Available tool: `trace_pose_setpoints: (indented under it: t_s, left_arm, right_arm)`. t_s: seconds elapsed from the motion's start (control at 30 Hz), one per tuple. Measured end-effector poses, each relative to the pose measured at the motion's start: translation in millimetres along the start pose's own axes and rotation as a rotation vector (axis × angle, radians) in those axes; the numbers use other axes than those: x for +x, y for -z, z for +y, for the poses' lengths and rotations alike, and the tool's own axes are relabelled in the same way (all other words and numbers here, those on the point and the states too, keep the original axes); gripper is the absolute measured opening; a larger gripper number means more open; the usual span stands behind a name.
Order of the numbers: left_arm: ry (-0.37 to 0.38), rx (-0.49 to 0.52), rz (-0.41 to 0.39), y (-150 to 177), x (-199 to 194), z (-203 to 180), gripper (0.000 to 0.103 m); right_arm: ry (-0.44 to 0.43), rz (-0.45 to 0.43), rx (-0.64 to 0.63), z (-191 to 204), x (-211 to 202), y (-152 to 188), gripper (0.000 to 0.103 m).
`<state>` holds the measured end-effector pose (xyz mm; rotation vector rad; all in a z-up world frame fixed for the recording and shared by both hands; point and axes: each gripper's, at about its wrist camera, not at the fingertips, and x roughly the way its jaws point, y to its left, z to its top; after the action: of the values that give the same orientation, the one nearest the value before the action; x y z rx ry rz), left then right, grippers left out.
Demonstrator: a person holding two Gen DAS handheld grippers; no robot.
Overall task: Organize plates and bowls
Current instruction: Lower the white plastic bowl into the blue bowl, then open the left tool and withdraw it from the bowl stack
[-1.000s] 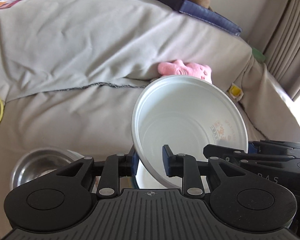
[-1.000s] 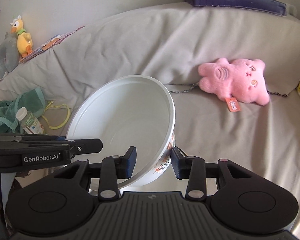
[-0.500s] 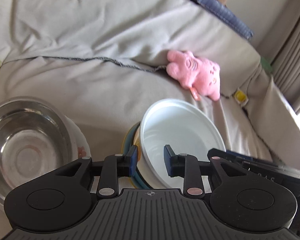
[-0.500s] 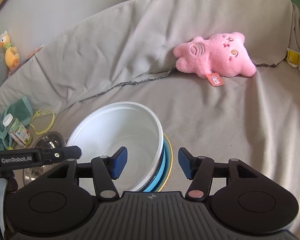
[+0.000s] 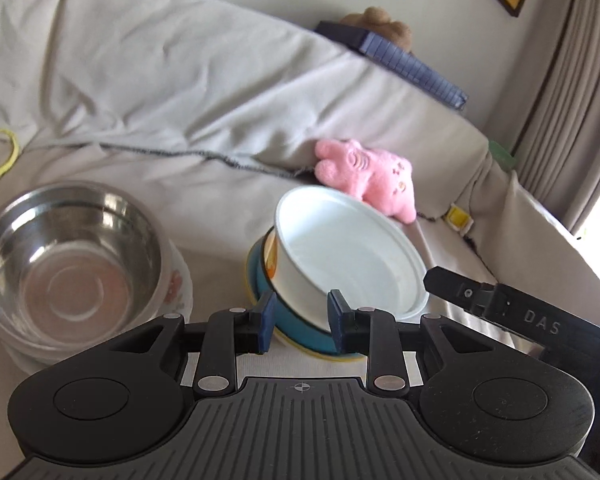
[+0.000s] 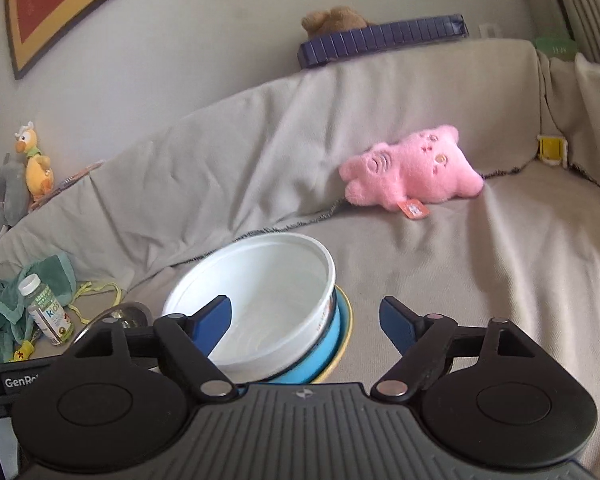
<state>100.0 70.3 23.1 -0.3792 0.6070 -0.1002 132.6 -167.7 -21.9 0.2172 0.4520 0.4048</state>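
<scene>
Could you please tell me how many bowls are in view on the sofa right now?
4 that I can tell: a white bowl nested in a blue bowl, and beside them a steel bowl sitting in a floral bowl. More dishes may be hidden underneath.

Daylight floods both views, soft and fairly bright. In the left wrist view it pours in from the right edge, where the strip beside the curtain is blown out to white. The steel bowl at lower left carries pale reflections on its inner wall. The white bowl casts only a faint shadow on the sofa cover. Fisheye bending curves the sofa back and the picture frame at upper left. Slight blur softens the pink plush toy.
</scene>
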Motion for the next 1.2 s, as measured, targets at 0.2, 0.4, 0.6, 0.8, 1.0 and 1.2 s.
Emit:
trace_pose_setpoints:
  t_s: [0.2, 0.4, 0.6, 0.8, 1.0, 1.2]
  left_arm:
    - [-0.033, -0.010, -0.013, -23, 6, -6, 0.031]
    - [-0.083, -0.030, 0.067, -25, 34, -2, 0.031]
    - [-0.098, -0.036, 0.111, -22, 47, 3, 0.031]
    - [-0.127, -0.023, 0.153, -21, 51, -3, 0.031]
    - [-0.156, -0.006, 0.157, -18, 54, -10, 0.031]
    - [-0.185, 0.029, 0.177, -17, 57, -17, 0.031]
  right_arm:
    - [0.051, 0.096, 0.043, -4, 33, -11, 0.091]
    - [0.032, 0.194, 0.050, -9, 63, 2, 0.091]
    - [0.019, 0.235, 0.074, -13, 78, 16, 0.078]
    - [0.000, 0.241, 0.172, -34, 82, 28, 0.078]
    - [-0.034, 0.216, 0.194, -41, 77, 32, 0.073]
    - [-0.051, 0.189, 0.178, -39, 73, 34, 0.076]
